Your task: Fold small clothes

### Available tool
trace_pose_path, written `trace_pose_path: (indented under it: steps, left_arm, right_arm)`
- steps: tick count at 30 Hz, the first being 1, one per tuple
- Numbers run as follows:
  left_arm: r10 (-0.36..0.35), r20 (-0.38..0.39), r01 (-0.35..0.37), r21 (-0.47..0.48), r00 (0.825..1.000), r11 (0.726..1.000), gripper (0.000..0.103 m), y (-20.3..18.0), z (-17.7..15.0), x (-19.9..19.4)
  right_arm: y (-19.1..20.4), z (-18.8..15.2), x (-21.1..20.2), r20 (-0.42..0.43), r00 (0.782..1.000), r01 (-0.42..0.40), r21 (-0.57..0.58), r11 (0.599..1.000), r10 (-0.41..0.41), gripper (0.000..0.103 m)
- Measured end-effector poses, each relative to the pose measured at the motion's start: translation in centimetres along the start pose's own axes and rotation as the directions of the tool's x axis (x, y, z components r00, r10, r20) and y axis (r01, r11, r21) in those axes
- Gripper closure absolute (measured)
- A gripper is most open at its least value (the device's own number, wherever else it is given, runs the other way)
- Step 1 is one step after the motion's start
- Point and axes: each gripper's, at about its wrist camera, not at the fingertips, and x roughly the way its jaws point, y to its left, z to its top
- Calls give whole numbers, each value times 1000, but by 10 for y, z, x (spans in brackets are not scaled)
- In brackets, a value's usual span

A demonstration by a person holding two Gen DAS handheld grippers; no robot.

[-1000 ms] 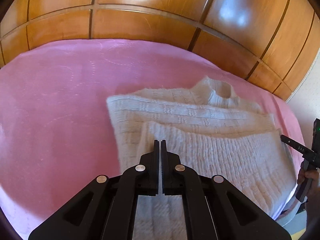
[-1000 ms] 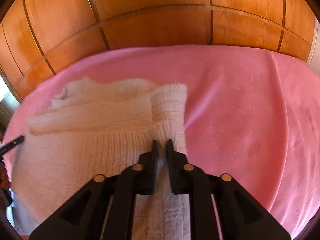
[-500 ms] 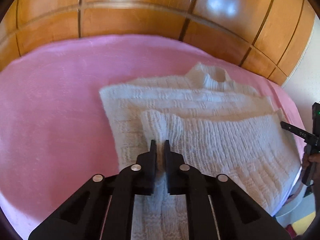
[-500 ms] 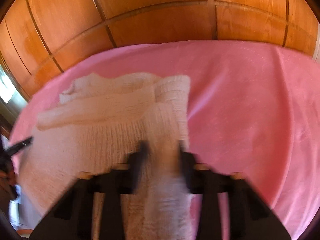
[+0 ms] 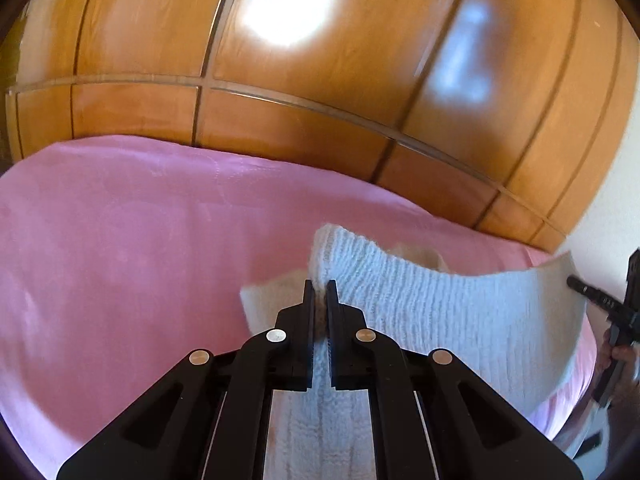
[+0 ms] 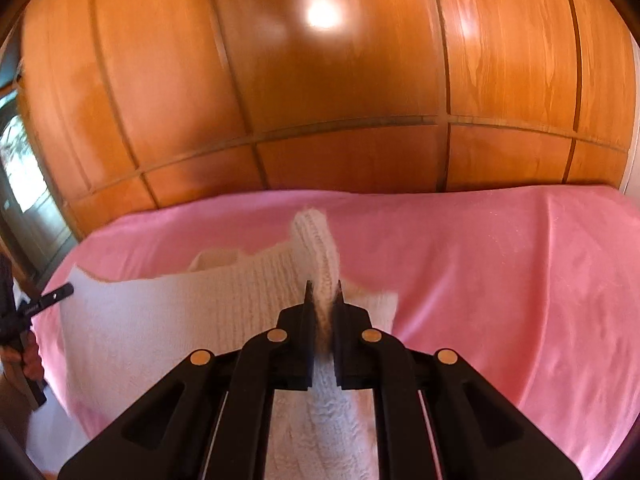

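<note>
A white knitted sweater [image 5: 460,320] lies on a pink bed cover [image 5: 120,260], with its near hem lifted off the cover. My left gripper [image 5: 320,286] is shut on the hem's left corner. My right gripper [image 6: 323,290] is shut on the sweater [image 6: 180,312] at the hem's right corner, and a ribbed fold stands up past the fingertips. The lifted edge stretches between the two grippers and hides most of the sweater behind it. In the left wrist view the other gripper [image 5: 600,304] shows at the right edge. In the right wrist view the other gripper [image 6: 44,300] shows at the left edge.
A glossy wooden panelled wall [image 6: 340,80] rises just behind the bed. The pink bed cover [image 6: 500,280] spreads wide to the right of the sweater. A person's hand [image 6: 24,356] holds the far gripper at the left edge, beside a window [image 6: 20,160].
Both grippers have risen with the sweater's near hem, lifting it off the cover. The right jaws closed onto the knit. The flat sweater is now mostly hidden behind the raised edge.
</note>
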Motion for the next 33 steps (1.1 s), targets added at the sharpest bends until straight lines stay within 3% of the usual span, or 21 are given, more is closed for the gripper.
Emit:
trace_pose_path:
  steps: [4, 8, 11, 14, 16, 18, 19, 21, 24, 26, 30, 33]
  left_arm:
    - [76, -49, -77, -22, 996, 997, 99, 16, 20, 53]
    - [161, -108, -164, -12, 981, 986, 99, 18, 28, 110]
    - [222, -156, -223, 9, 963, 975, 99, 21, 25, 146]
    - [291, -229, -282, 71, 929, 957, 99, 25, 12, 177]
    - [287, -225, -278, 72, 931, 958, 98, 25, 14, 174]
    - [269, -223, -262, 60, 937, 963, 98, 26, 17, 165]
    - [257, -220, -252, 49, 941, 966, 95, 27, 18, 157]
    - [231, -207, -233, 16, 951, 972, 75, 34, 16, 134]
    - [186, -179, -195, -33, 966, 980, 60, 47, 6, 94]
    - [125, -171, -142, -89, 977, 986, 57, 60, -7, 65]
    - [-15, -183, -17, -169, 983, 985, 55, 79, -46, 14]
    - [-73, -184, 35, -202, 980, 979, 37, 83, -76, -10]
  right_arm:
    - [-23, 19, 71, -57, 996, 75, 71, 995, -71, 97]
    - [-42, 17, 135, -145, 978, 163, 106, 981, -147, 97]
    - [-50, 3, 169, -210, 958, 215, 85, 973, -194, 97]
    - [-52, -3, 180, -224, 953, 224, 77, 972, -202, 97]
    - [-51, 0, 174, -222, 956, 213, 62, 975, -195, 92]
    - [-48, 3, 160, -202, 956, 226, 36, 973, -214, 66]
    - [-45, 5, 151, -184, 961, 215, 30, 976, -206, 63]
    - [-40, 3, 127, -148, 973, 183, 27, 983, -177, 57]
    - [-25, -10, 86, -120, 988, 104, 26, 994, -100, 42]
    - [-12, -23, 67, -116, 992, 54, 14, 998, -52, 37]
    - [23, -56, 43, -146, 989, -38, -32, 999, 33, 32]
    - [44, -85, 33, -165, 985, -67, -56, 996, 57, 32]
